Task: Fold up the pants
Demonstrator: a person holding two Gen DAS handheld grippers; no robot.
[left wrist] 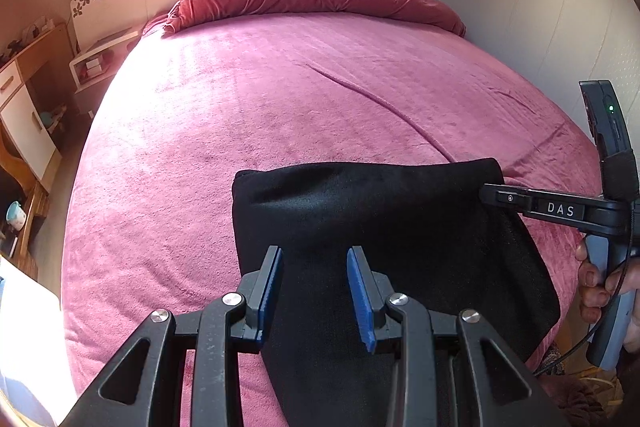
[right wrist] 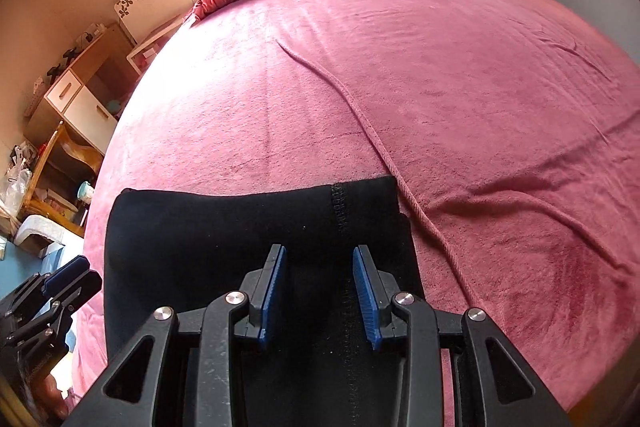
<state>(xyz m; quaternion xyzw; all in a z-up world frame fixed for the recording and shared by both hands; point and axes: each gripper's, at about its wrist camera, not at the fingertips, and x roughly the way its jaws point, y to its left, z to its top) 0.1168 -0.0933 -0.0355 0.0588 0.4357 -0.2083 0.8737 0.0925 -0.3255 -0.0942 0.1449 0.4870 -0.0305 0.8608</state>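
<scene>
Two grippers hover over the black pants (left wrist: 384, 235), which lie folded into a compact rectangle at the near edge of the pink bed (left wrist: 280, 99). The left gripper (left wrist: 314, 295) has its blue pads (left wrist: 360, 303) spread apart with nothing pinched; cloth shows in the gap below them, but the pads do not press it. The right gripper (right wrist: 320, 295) stands the same way above the seam (right wrist: 340, 203), fingers parted, holding nothing.

As I judge it, the step in hand is either taking up the near edge for one more fold or leaving the bundle finished. If another fold is wanted, both grippers should come down level with each other, each near its own corner, and pinch all layers together, not just the top one. Lifting evenly and carrying the edge straight toward the far fold keeps the sides aligned. The plush bed cover may drag on the cloth, so lift before moving across.
</scene>
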